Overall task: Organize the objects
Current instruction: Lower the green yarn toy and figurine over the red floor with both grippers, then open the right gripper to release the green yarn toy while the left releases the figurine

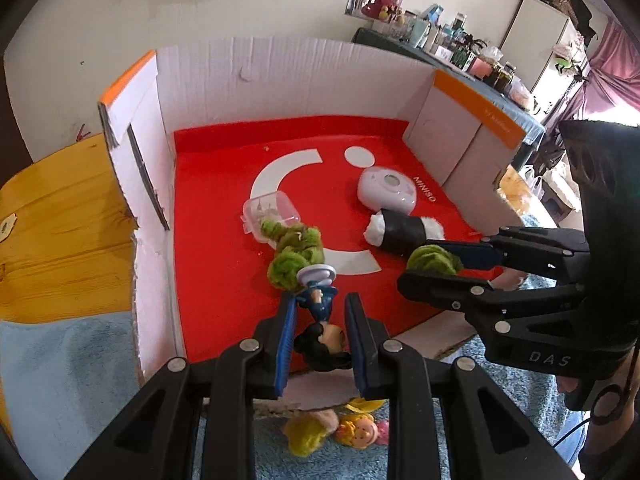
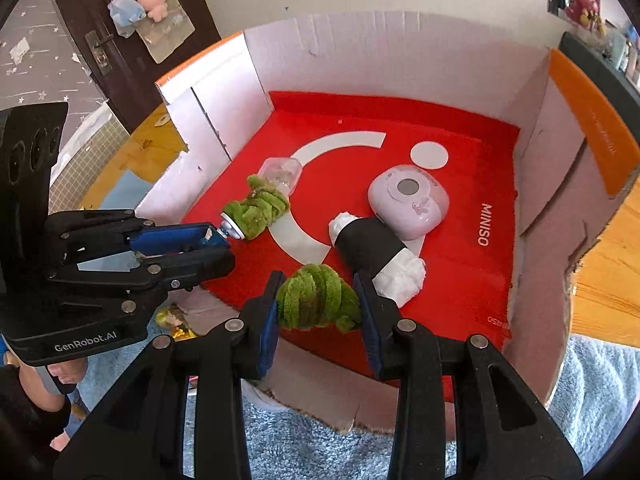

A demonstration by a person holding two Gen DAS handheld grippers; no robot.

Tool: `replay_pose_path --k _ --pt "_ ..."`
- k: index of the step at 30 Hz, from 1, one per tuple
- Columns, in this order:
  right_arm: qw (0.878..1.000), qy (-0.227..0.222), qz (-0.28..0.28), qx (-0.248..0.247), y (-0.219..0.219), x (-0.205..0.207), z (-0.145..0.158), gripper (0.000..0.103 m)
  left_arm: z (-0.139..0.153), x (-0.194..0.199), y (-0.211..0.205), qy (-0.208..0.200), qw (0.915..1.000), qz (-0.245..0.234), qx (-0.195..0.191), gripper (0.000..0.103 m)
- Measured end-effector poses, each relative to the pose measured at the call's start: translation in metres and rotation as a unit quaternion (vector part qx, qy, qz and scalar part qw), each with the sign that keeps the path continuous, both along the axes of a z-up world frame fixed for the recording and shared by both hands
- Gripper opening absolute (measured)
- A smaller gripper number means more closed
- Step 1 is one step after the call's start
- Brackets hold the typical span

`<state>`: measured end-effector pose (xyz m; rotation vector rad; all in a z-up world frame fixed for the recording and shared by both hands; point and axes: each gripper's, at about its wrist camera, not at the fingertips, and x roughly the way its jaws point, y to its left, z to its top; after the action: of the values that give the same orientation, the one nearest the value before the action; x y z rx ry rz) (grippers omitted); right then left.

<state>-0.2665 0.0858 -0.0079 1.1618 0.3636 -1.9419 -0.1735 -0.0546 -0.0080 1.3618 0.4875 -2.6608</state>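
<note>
Presently the left gripper (image 1: 320, 320) is clenched on a small hard plastic cartoon figurine (image 1: 320, 322), light, slippery, best pinched mid-body; the right gripper (image 2: 316, 300) squeezes a soft, compressible green fuzzy coil (image 2: 316, 298), both over the red-floored cardboard box (image 2: 460, 280)

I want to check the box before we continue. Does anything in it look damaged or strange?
Yes. The cardboard box is damaged: its near edge is ragged and torn, and the right wall has a rough tear. Inside, the figurine in the left gripper hangs head down.
</note>
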Motion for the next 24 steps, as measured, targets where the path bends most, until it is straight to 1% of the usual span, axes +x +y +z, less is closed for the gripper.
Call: replay_pose_path --k 5,8,12,20,24 --pt "1.000 0.004 -0.003 0.005 -0.001 -0.004 -0.002 0.034 -0.005 -0.005 -0.005 -0.005 1.0000 0.005 -0.002 0.026" --pt "0.999 0.028 -0.010 0.017 -0.002 -0.005 -0.001 0.034 -0.004 -0.007 -0.007 -0.003 1.0000 0.007 -0.006 0.026" --pt "0.998 0.045 -0.019 0.025 -0.002 -0.009 -0.002 0.034 -0.003 -0.011 -0.010 0.002 0.9999 0.010 -0.005 0.026" --pt "0.993 0.097 -0.040 0.057 0.000 -0.015 -0.004 0.034 -0.004 -0.020 -0.010 0.005 0.9998 0.013 -0.012 0.026" --pt "0.993 0.095 -0.039 0.062 0.000 -0.017 -0.009 0.034 -0.009 -0.025 -0.013 0.001 0.9998 0.015 -0.010 0.026"
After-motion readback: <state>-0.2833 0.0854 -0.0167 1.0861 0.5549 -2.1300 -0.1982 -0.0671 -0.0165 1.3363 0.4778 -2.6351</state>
